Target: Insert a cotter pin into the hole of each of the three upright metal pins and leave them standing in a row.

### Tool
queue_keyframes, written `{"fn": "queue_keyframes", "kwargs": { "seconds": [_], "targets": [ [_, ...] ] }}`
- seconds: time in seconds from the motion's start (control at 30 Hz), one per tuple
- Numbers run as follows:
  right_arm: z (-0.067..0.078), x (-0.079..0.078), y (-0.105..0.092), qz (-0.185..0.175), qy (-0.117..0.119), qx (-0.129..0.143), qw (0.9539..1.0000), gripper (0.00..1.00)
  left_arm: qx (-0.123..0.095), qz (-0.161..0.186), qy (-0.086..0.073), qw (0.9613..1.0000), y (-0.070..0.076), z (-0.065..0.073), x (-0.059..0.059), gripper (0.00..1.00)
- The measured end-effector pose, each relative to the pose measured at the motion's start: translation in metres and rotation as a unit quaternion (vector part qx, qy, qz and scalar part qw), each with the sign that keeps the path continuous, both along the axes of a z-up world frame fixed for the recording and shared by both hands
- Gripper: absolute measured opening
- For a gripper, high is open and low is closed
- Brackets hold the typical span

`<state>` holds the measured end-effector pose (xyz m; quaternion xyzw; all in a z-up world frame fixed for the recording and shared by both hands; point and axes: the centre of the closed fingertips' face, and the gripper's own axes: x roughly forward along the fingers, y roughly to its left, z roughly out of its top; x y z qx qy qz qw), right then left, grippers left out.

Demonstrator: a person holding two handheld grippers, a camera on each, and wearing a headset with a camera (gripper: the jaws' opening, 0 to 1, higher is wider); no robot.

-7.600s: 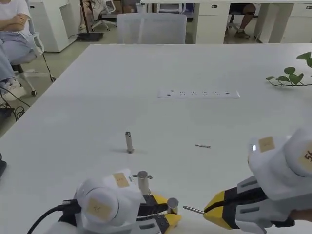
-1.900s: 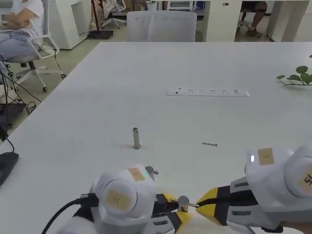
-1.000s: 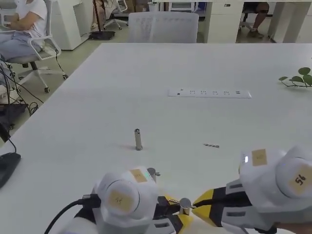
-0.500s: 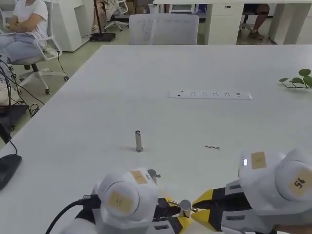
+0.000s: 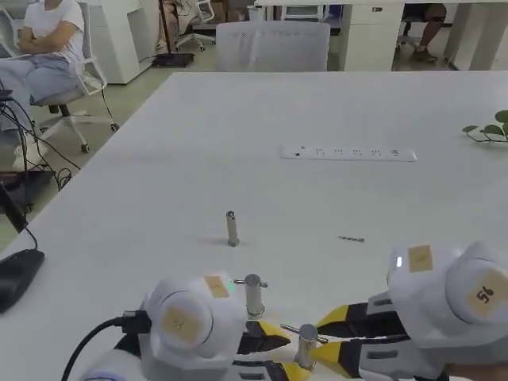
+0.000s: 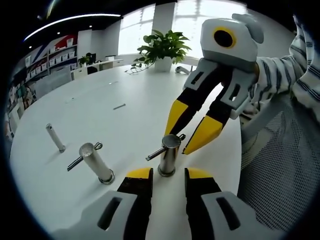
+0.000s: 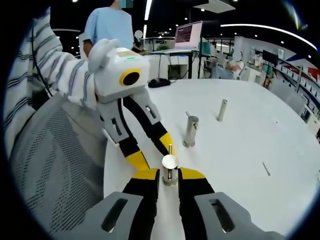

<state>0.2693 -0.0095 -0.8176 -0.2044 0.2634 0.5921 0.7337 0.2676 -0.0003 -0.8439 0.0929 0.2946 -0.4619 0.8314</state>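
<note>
In the head view, the white housing of the right claw (image 5: pixel 319 341) carries a round tan sticker (image 5: pixel 486 295) with two dark, tilted digits that look like 56. A smaller square tan label (image 5: pixel 421 258) sits further forward on the same housing, and its marking is too faint to read. The left claw (image 5: pixel 278 353) bears two tan tags (image 5: pixel 176 324) on its white housing, and both carry faint, illegible marks. In the right gripper view, a lit laptop screen (image 7: pixel 189 32) on a far desk shows content too small to make out. In the left gripper view, red and blue wall graphics (image 6: pixel 60 44) are too blurred to read.
</note>
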Motion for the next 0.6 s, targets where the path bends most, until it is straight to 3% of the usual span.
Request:
{"fn": "queue_keyframes", "kwargs": {
  "seconds": [0.23, 0.6],
  "targets": [
    [0.000, 0.001, 0.002, -0.001, 0.002, 0.000, 1.0000, 0.18, -0.012, -0.012, 0.010, 0.9998, 0.007, 0.003, -0.009, 0.39],
    [-0.002, 0.002, 0.007, -0.001, 0.007, -0.001, 1.0000, 0.18, -0.025, 0.001, 0.025, 0.9994, 0.022, 0.011, -0.017, 0.61]
  ]
}}
